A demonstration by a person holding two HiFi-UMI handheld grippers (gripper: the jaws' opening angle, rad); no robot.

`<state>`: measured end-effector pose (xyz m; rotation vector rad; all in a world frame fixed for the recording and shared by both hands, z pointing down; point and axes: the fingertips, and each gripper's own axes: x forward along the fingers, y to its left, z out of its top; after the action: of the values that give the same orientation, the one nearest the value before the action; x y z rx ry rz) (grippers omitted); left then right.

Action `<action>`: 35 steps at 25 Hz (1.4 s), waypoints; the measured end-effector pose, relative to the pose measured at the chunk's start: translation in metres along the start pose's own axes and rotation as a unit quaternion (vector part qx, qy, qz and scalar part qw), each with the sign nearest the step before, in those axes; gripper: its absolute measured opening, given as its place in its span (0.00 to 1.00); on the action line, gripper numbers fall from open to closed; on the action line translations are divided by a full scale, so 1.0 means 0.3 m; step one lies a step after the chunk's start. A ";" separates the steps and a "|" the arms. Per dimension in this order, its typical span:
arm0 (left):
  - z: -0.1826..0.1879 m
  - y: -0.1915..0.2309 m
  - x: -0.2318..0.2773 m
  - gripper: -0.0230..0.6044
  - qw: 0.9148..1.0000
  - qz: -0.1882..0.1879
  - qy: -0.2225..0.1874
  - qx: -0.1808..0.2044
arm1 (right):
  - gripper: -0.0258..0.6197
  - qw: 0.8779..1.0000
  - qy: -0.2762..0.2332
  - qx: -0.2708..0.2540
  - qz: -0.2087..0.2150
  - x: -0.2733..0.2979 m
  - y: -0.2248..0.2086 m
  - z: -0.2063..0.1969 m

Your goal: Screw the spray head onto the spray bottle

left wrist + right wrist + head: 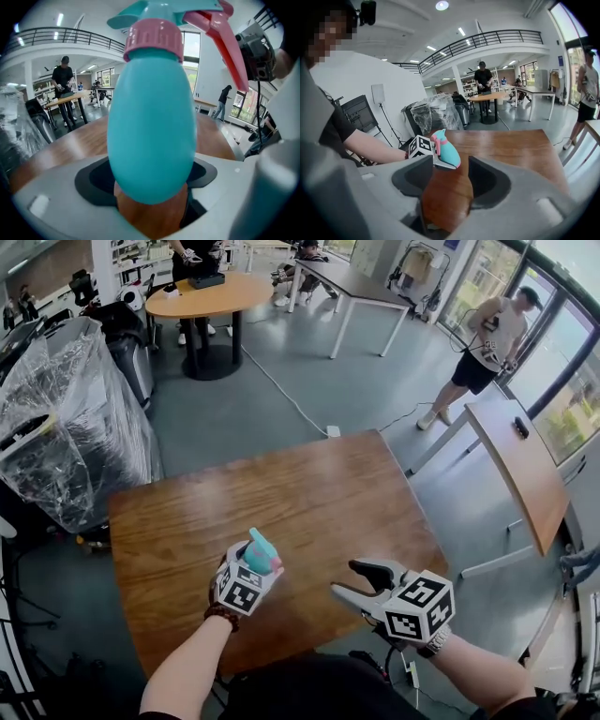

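A brown wooden table [309, 484] fills the foreground, over grey floor [234, 418]. Left of it bulges a plastic-wrapped bundle [66, 418]. Farther back, one person [199, 259] stands at a round table [211, 296]. Another person [487, 343] stands by the windows, near a long table [520, 463].

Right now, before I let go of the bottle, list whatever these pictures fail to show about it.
- Threads: under the pink collar in the left gripper view, so how tight the spray head sits can't be judged.
- Top of the spray head: cut off by that view's top edge.
- Jaws of the left gripper: in the head view, covered by its marker cube and the spray bottle.
- Right gripper view: bottle too small to check the collar.
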<state>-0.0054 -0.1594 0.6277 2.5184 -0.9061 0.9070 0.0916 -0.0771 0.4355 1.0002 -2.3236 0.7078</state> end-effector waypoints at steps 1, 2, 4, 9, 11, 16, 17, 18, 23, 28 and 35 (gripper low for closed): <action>0.003 0.006 0.013 0.74 1.000 0.006 -0.007 0.002 | 0.39 1.000 0.001 0.000 -0.003 -0.007 -0.004 -0.010; 0.006 0.010 0.025 0.74 1.000 0.010 -0.014 0.003 | 0.39 1.000 0.000 -0.001 -0.007 -0.014 -0.008 -0.018; 0.011 0.016 0.052 0.74 1.000 0.015 -0.025 0.001 | 0.38 1.000 -0.001 -0.008 -0.014 -0.024 -0.017 -0.028; 0.011 0.026 0.113 0.74 0.999 0.024 -0.032 -0.006 | 0.36 0.999 0.007 -0.024 -0.024 -0.045 -0.038 -0.062; 0.008 0.029 0.131 0.74 0.999 0.026 -0.032 -0.005 | 0.35 0.999 0.012 -0.027 -0.026 -0.051 -0.046 -0.078; -0.005 0.038 0.161 0.74 0.999 0.034 -0.029 -0.006 | 0.34 0.999 0.017 -0.029 -0.026 -0.056 -0.066 -0.099; -0.010 0.038 0.165 0.74 0.999 0.036 -0.028 -0.006 | 0.34 0.999 0.017 -0.029 -0.025 -0.056 -0.070 -0.102; -0.014 0.037 0.168 0.74 0.999 0.037 -0.029 -0.005 | 0.34 0.999 0.017 -0.028 -0.025 -0.056 -0.074 -0.106; -0.021 0.023 0.181 0.75 0.999 0.032 -0.015 0.017 | 0.34 0.999 0.015 -0.030 -0.018 -0.049 -0.076 -0.112; -0.033 0.004 0.148 0.83 1.000 0.018 -0.001 0.019 | 0.34 0.999 0.011 -0.037 -0.012 -0.029 -0.066 -0.099; -0.028 -0.008 -0.070 0.77 0.999 0.028 -0.023 0.017 | 0.28 0.997 -0.004 -0.072 -0.007 0.028 -0.017 -0.086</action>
<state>-0.0202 -0.1441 0.6201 2.5650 -0.9867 0.8926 0.0968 -0.0679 0.4611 0.9552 -2.3344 0.5241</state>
